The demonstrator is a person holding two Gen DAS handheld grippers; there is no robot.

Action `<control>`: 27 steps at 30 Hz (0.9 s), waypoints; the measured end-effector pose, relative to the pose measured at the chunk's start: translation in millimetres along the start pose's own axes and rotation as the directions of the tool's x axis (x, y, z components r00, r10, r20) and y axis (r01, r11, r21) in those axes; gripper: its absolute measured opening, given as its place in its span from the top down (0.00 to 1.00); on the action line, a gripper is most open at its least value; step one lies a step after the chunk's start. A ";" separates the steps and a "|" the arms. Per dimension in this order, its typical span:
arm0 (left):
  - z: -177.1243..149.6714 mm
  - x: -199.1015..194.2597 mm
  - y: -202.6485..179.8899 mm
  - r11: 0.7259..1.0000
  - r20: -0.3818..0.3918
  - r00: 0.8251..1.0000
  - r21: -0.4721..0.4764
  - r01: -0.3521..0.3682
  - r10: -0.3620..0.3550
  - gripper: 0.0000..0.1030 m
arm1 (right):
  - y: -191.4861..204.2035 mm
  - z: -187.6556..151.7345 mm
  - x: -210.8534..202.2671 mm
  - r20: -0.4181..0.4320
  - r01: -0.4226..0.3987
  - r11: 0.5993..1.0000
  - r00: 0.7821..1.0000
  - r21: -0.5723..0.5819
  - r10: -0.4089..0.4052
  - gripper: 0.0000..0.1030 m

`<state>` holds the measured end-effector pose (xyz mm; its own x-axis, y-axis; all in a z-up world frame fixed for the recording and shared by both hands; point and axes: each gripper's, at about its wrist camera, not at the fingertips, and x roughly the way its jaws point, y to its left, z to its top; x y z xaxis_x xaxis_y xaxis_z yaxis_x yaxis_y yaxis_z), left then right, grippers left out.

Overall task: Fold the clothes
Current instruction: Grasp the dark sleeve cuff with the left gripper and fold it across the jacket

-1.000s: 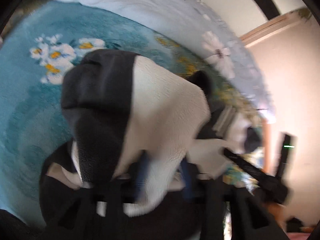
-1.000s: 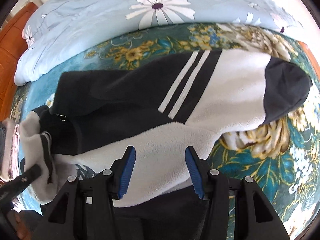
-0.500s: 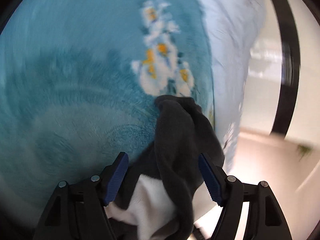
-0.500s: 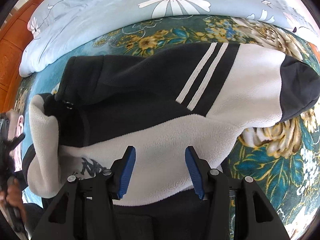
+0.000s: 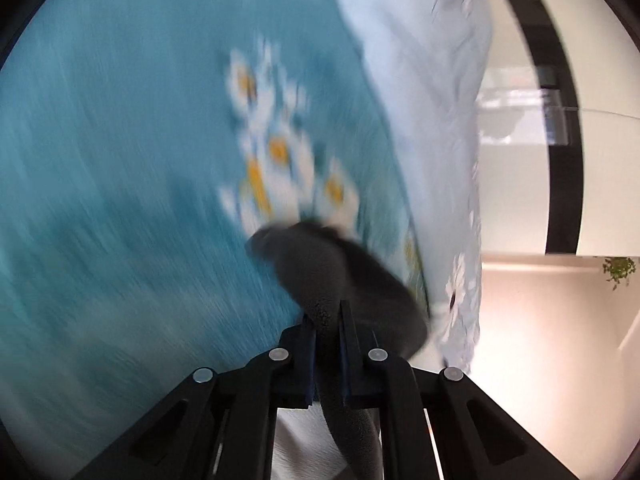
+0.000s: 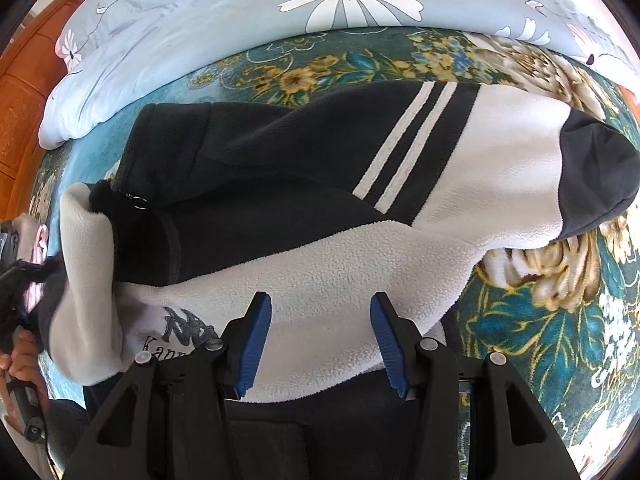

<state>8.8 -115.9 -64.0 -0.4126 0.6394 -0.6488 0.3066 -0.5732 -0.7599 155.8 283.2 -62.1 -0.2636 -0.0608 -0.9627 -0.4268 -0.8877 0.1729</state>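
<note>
A black and white fleece jacket (image 6: pixel 304 216) lies across the teal floral blanket (image 6: pixel 540 320), one sleeve with two white stripes folded over its body. My right gripper (image 6: pixel 320 308) is open just above the white fleece at the near edge. In the blurred left wrist view my left gripper (image 5: pixel 326 312) is shut on a dark grey fleece cuff (image 5: pixel 332 272), held over the blanket (image 5: pixel 120 160). The left gripper also shows at the left edge of the right wrist view (image 6: pixel 16 280), beside the jacket's collar end.
A pale blue duvet with white daisies (image 6: pixel 280 12) lies along the far side of the bed, also in the left wrist view (image 5: pixel 432 100). An orange wooden headboard (image 6: pixel 24 100) stands at the left. A pale wall and a black door frame (image 5: pixel 556 120) lie beyond the bed.
My left gripper was open around the dark cuff half a second ago and has closed on it. The right gripper stays open and has shifted slightly closer over the jacket.
</note>
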 end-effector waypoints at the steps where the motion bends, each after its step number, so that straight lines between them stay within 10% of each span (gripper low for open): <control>1: 10.1 -17.7 2.2 0.999 0.068 0.997 0.014 -0.030 0.029 0.91 | -0.1 0.1 0.5 0.000 -0.001 1.000 1.000 0.000 0.001 0.49; 6: 52.2 -97.4 28.3 0.979 0.323 0.926 -0.005 -0.203 0.194 0.91 | -2.3 -0.8 3.4 -0.009 -0.005 1.000 1.000 0.006 0.005 0.49; 11: 69.3 -132.6 65.8 0.915 0.376 0.840 -0.060 -0.399 0.391 0.91 | 3.8 0.9 6.0 -0.019 -0.034 0.999 0.999 0.000 0.034 0.49; 16: 71.9 -152.7 106.8 0.906 0.324 0.847 -0.189 -0.378 0.421 0.91 | 5.3 16.2 -6.4 0.033 -0.023 0.999 0.999 -0.023 0.024 0.49; 21: 78.3 -147.8 89.5 0.892 0.325 0.831 -0.119 -0.437 0.450 0.91 | 15.0 50.1 -26.5 0.105 -0.056 0.998 0.993 -0.023 0.058 0.49; 27: 90.4 -162.4 82.8 0.893 0.275 0.853 -0.066 -0.444 0.445 0.90 | 70.8 95.0 -22.8 0.066 -0.099 0.982 0.992 -0.159 0.111 0.49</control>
<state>23.6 -313.5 -18.0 -0.4510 0.1496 -0.8799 0.5143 -0.7622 -0.3932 49.4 265.1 -8.2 -0.3654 -0.1284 -0.9219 -0.2556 -0.9385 0.2320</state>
